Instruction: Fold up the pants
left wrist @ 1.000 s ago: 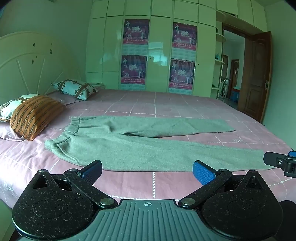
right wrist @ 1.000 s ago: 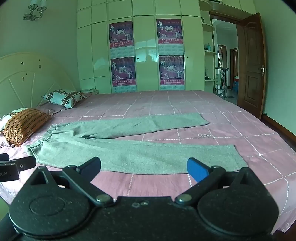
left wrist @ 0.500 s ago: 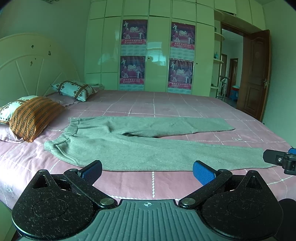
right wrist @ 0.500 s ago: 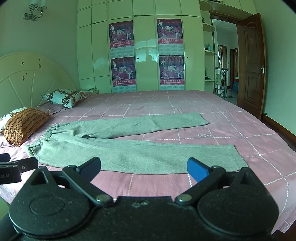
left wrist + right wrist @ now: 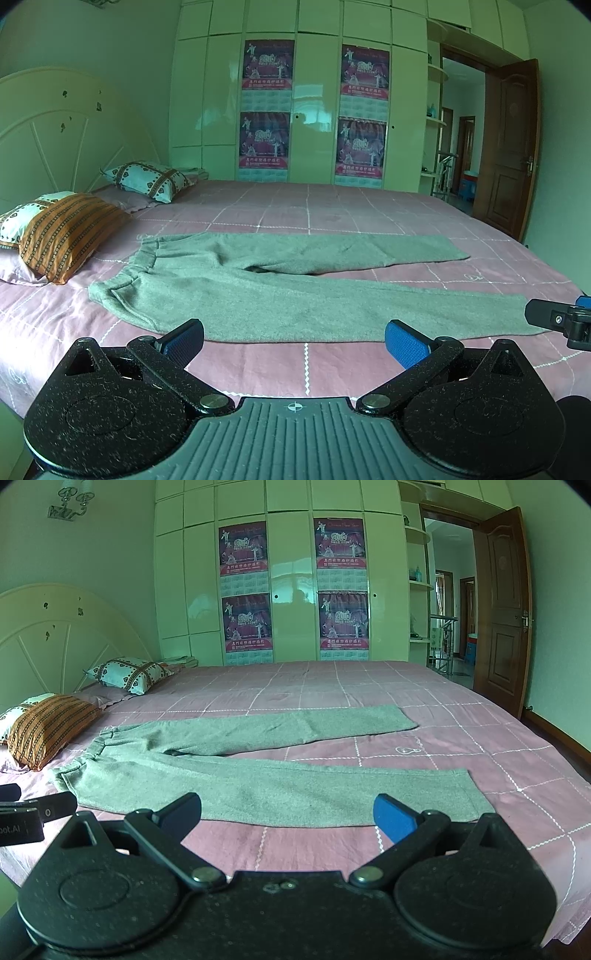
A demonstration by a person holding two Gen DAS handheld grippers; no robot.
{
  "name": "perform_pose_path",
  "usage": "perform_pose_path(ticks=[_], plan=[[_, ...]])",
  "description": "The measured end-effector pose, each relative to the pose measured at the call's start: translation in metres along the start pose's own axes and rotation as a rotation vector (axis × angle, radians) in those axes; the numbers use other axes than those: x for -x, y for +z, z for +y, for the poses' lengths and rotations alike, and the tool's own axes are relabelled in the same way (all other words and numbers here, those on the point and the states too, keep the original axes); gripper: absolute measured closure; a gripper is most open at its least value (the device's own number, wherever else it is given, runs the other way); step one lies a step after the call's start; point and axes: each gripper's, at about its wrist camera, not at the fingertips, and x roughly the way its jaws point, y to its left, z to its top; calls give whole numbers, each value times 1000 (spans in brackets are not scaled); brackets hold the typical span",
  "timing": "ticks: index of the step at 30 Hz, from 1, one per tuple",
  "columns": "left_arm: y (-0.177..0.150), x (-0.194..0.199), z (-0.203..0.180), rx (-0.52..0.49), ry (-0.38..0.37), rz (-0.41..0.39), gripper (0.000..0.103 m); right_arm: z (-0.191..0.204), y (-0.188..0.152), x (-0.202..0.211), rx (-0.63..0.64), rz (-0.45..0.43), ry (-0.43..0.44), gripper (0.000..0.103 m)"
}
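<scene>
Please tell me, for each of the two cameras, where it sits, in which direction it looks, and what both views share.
Left wrist: sits behind the open left gripper, facing across the bed toward the wardrobe; the right gripper's tip shows at right.
Right wrist: sits behind the open right gripper, facing likewise; the left gripper's tip shows at left.
Shared: the grey pants lying flat, the pillows, the door.

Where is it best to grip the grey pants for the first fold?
Probably the near leg of the grey pants: its long edge lies flat beside both open grippers. Left gripper near the waistband, right gripper near the cuff, coming low from the bedside.
</scene>
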Motion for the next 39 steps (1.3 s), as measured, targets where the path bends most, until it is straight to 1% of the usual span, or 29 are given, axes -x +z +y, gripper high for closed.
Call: perform_pose_path(ticks=[36,37,39], plan=[[0,0,-2,-12,13,12,0,-1,-2,-1,1,1,1,9],[0,0,-2,-11,12,13,0,1,3,0,3,1,0,9],[1,0,-1,-5,9,12,0,1,3,0,2,0,-2,9]])
